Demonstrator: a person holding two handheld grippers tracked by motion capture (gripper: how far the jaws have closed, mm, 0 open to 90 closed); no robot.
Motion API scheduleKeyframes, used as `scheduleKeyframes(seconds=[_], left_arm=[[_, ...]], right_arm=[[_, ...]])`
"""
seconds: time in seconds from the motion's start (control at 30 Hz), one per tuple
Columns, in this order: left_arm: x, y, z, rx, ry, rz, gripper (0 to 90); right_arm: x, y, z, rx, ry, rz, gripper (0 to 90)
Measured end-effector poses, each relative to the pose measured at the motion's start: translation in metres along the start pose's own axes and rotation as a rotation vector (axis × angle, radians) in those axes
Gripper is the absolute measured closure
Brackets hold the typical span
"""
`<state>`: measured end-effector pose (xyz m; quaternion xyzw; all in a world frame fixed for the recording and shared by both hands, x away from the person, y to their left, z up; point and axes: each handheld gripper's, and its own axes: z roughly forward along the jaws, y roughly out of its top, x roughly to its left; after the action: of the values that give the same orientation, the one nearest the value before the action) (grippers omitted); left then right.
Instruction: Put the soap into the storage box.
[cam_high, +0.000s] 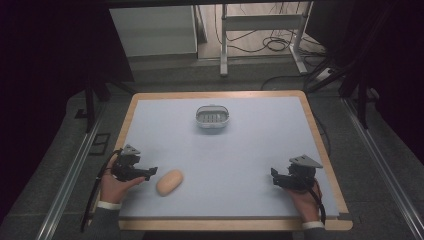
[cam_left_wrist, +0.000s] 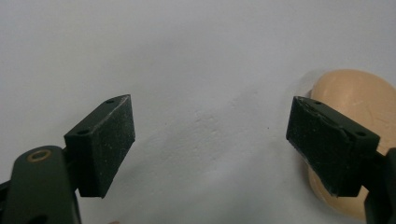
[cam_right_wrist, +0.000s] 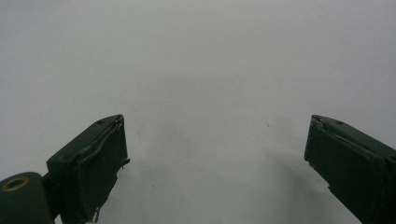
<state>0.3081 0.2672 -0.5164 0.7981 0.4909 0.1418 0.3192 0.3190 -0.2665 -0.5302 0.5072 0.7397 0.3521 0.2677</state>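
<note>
Soap bar (cam_high: 169, 182) just beside left tongs (cam_high: 151, 171), behind one jaw, uncentred; both tongs spread, right tongs (cam_high: 274, 176) far, empty.

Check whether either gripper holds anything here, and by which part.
Nothing is held. The left gripper is open beside the tan soap bar, not around it; the right gripper is open over bare mat.

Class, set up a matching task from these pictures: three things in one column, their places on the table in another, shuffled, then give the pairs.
Things:
1. soap
2. dish
3. right claw

Places:
A. far middle of the mat
B. near right corner
C. near left, beside the left claw

Pairs: 1-C, 2-A, 3-B
</note>
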Motion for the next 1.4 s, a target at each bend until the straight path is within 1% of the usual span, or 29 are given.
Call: scheduleKeyframes(seconds=[0.1,0.23,0.37,0.47,0.53,0.7,0.77,0.93,1.03,1.1,1.13,1.27,1.37,1.4], left_arm=[[-0.003,0.003,-0.007,0.011,-0.006,0.011,16.0],[-0.009,0.008,-0.016,0.003,-0.019,0.036,17.2],[-0.014,0.012,-0.022,0.002,-0.029,0.055,17.0],[-0.017,0.013,-0.023,0.020,-0.033,0.079,16.7],[-0.019,0.014,-0.024,0.032,-0.026,0.089,16.5],[-0.028,0.014,-0.022,0.042,-0.038,0.111,15.8],[-0.033,0.013,-0.022,0.036,-0.023,0.128,16.3],[-0.039,0.013,-0.019,0.047,-0.032,0.139,16.7],[-0.046,0.010,-0.015,0.058,-0.075,0.148,16.2],[-0.050,0.009,-0.013,0.057,-0.093,0.149,16.3],[-0.053,0.009,-0.012,0.061,-0.109,0.153,16.2],[-0.059,0.007,-0.010,0.076,-0.122,0.156,16.3],[-0.063,0.005,-0.008,0.097,-0.117,0.151,16.6],[-0.064,0.005,-0.007,0.103,-0.117,0.155,16.7]], right_arm=[[0.000,0.000,0.000,0.004,0.003,-0.002,6.0],[0.000,0.000,0.001,0.006,-0.002,-0.009,6.0],[0.001,0.000,0.001,0.007,-0.008,-0.013,6.0],[0.001,0.000,0.001,0.005,-0.011,-0.009,6.1],[0.001,0.000,0.001,0.006,-0.009,-0.011,6.1],[0.001,0.000,0.001,0.009,-0.011,-0.011,6.2],[0.000,0.000,0.001,0.011,-0.007,-0.007,6.2],[0.001,0.000,0.001,0.006,-0.003,-0.012,6.2],[0.001,0.000,0.001,0.008,-0.004,-0.012,6.1],[0.001,0.000,0.001,0.009,-0.004,-0.011,6.1],[0.001,0.000,0.001,0.009,-0.003,-0.012,6.2],[0.000,0.000,0.001,0.010,-0.002,-0.003,6.2],[0.000,0.000,0.001,0.009,-0.001,0.003,6.2],[0.000,0.000,0.001,0.008,-0.004,0.001,6.2]])
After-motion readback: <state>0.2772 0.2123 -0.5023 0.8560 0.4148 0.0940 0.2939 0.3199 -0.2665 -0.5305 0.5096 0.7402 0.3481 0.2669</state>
